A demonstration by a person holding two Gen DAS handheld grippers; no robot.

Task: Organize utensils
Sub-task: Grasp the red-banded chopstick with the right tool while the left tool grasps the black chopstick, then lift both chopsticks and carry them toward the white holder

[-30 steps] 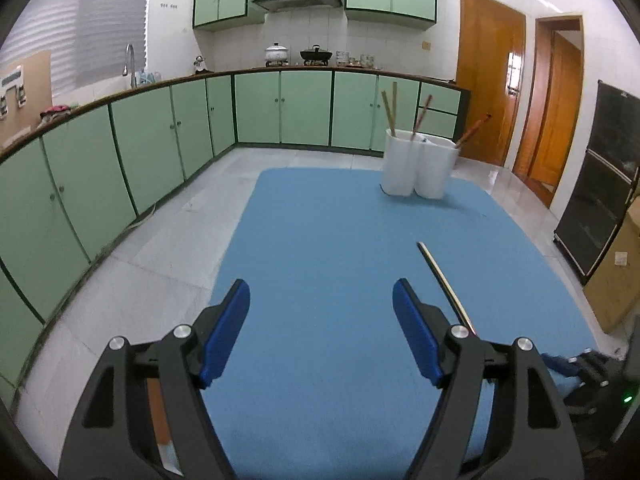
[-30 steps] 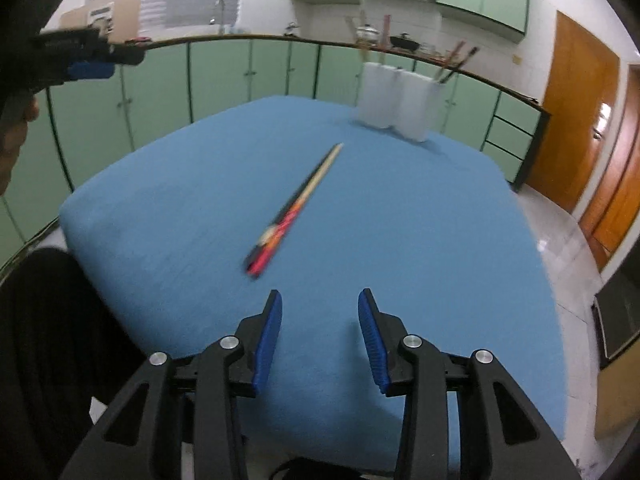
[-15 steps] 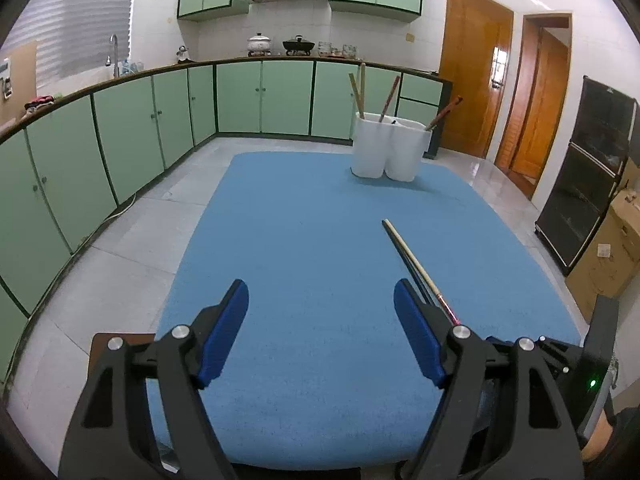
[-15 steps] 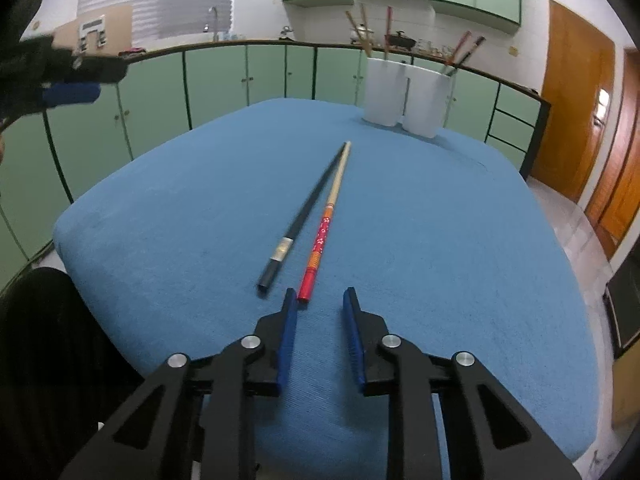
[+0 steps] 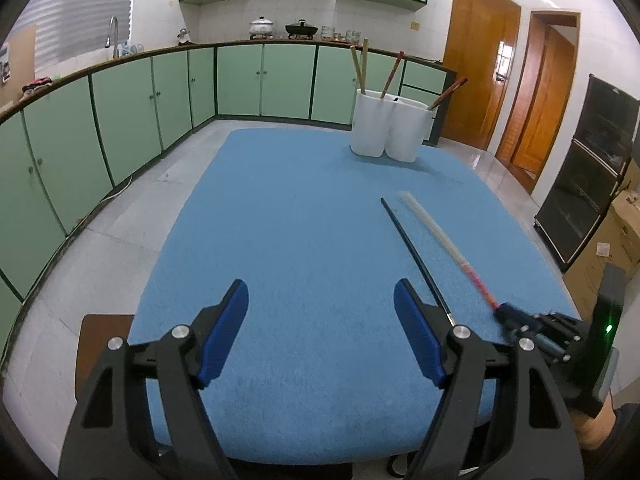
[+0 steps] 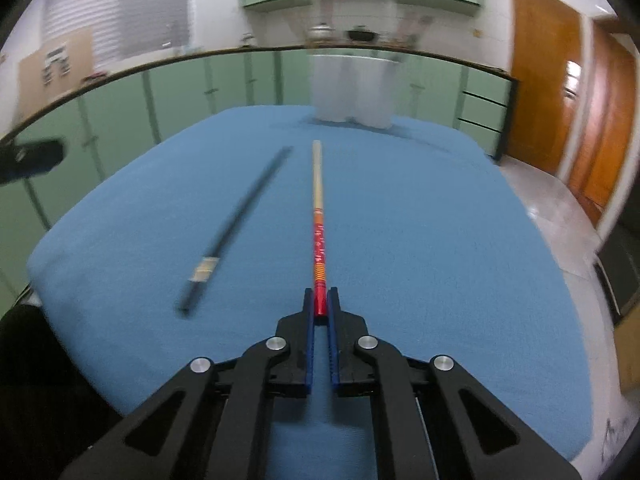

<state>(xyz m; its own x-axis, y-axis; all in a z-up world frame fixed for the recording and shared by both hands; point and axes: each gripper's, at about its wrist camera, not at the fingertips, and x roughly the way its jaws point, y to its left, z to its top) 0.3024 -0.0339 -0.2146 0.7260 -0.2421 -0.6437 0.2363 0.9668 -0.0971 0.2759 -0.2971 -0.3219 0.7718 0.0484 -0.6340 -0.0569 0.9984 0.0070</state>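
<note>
One red chopstick (image 6: 319, 240) is pinched at its end by right gripper (image 6: 321, 304) fingers; left gripper (image 5: 320, 312) fingers are spread.

Showing left tongs (image 5: 321, 334) in matte black plastic, with angular arms pierced by triangular cut-outs. Wearing long blue pads (image 5: 223, 340) on the inner faces of both fingers, rounded at the tips. Carrying round silver screw heads (image 5: 179, 331) at the pivots, two per side. Matching on the right tongs (image 6: 321, 306): same black linkage, four silver screw heads (image 6: 275, 344) in a row, and narrow blue pads (image 6: 307, 344) with ribbed edges. Glowing with a small green light (image 5: 609, 328) on a black housing behind the right tongs in the left wrist view. Baring a strip of skin (image 5: 594, 428) below that housing, next to a dark sleeve.
</note>
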